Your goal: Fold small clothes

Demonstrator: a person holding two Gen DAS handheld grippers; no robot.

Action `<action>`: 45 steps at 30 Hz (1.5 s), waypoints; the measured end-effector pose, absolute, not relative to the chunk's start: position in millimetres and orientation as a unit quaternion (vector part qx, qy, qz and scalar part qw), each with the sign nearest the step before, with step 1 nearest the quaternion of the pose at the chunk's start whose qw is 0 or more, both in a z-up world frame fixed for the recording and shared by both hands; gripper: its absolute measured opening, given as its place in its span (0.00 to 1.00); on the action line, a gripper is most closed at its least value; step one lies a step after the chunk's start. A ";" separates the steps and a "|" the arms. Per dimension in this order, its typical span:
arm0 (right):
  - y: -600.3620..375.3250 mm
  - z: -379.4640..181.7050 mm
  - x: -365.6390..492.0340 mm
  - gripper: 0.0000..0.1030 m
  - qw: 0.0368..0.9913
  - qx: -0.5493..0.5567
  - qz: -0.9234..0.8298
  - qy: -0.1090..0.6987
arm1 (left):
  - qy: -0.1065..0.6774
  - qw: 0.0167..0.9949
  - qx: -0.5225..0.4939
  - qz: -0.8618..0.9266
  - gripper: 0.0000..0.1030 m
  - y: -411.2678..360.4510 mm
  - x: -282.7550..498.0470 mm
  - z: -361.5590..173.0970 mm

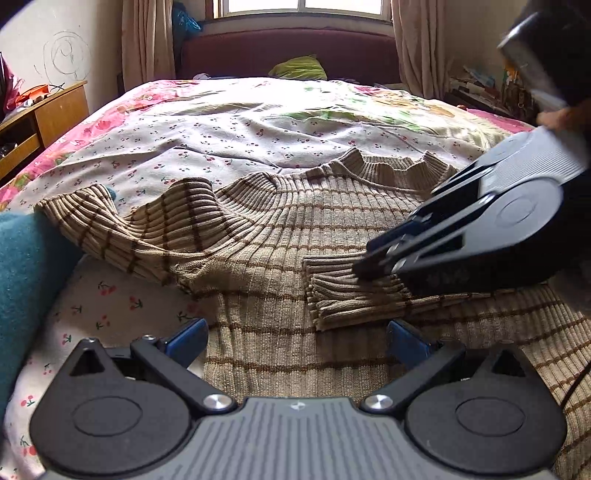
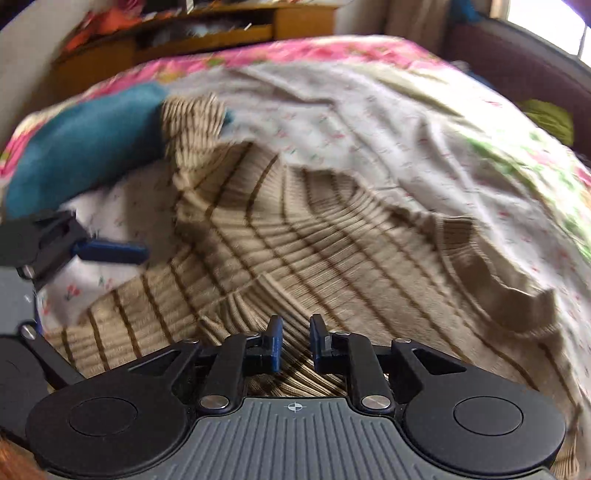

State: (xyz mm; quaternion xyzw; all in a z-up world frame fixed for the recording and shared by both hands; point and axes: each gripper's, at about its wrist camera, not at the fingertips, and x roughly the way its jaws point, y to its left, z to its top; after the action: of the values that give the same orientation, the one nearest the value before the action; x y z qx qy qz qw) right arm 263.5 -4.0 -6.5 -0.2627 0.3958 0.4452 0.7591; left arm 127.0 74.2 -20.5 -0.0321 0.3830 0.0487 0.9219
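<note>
a striped sweater [image 1: 280,229] lies on the bed [image 1: 229,122], one sleeve folded across; left gripper [image 1: 297,341] gapes wide, right gripper [image 2: 295,341] is slightly parted, both empty.

Motion blur smears the right-wrist view; the teal garment [image 1: 26,266] is edge-cropped.

A bed [image 1: 236,122] fills the room, spread with a cherry-print sheet [image 1: 207,140] over a pink floral cover [image 1: 110,122], with a dark red headboard [image 1: 288,51] at its far end. Behind it a bright window [image 1: 303,6] sits between beige curtains [image 1: 147,37]. A wooden cabinet [image 1: 48,110] stands at the left against a white wall [image 1: 66,51] with scribbles.
</note>
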 end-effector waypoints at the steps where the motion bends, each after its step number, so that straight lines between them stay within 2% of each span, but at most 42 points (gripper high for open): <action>1: 0.2 -11.8 265.6 0.22 0.751 -0.275 0.447 0.400 | 0.385 0.921 -0.033 0.048 1.00 75.1 127.8 -21.1; 12: -0.3 -23.8 276.6 0.25 0.754 -0.251 0.443 0.415 | 0.401 0.915 -0.030 0.040 1.00 73.6 133.7 -29.1; 14: 1.9 -23.6 277.1 0.21 0.760 -0.244 0.432 0.420 | 0.402 0.914 -0.029 0.040 1.00 73.3 134.0 -29.3; 16: 1.2 -21.9 276.8 0.11 0.766 -0.235 0.423 0.422 | 0.402 0.914 -0.030 0.040 1.00 73.5 134.0 -29.5; 19: -2.9 -19.0 279.5 0.04 0.776 -0.209 0.410 0.431 | 0.407 0.912 -0.034 0.038 1.00 74.2 135.1 -31.2; 21: -5.5 -15.1 281.3 0.03 0.786 -0.192 0.401 0.431 | 0.408 0.912 -0.036 0.037 1.00 74.9 135.1 -31.1; 30: 0.9 8.4 294.8 0.03 0.820 -0.151 0.384 0.397 | 0.408 0.911 -0.043 0.033 1.00 76.9 137.1 -32.5; 35: 13.0 -7.4 303.6 0.03 0.828 -0.154 0.362 0.400 | 0.412 0.910 -0.043 0.032 1.00 77.3 139.5 -34.9; 37: 17.8 -19.0 302.9 0.08 0.823 -0.169 0.355 0.410 | 0.413 0.909 -0.042 0.032 1.00 77.4 140.7 -36.0; 45: 4.0 -0.9 294.0 0.10 0.840 -0.151 0.348 0.388 | 0.413 0.909 -0.039 0.032 1.00 77.1 143.0 -37.5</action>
State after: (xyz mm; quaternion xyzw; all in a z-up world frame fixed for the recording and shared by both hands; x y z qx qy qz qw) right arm 294.0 4.0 -0.9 -0.1514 0.3882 0.3476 0.8400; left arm 143.0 77.0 -37.5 -0.0386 0.4131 0.0322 0.9093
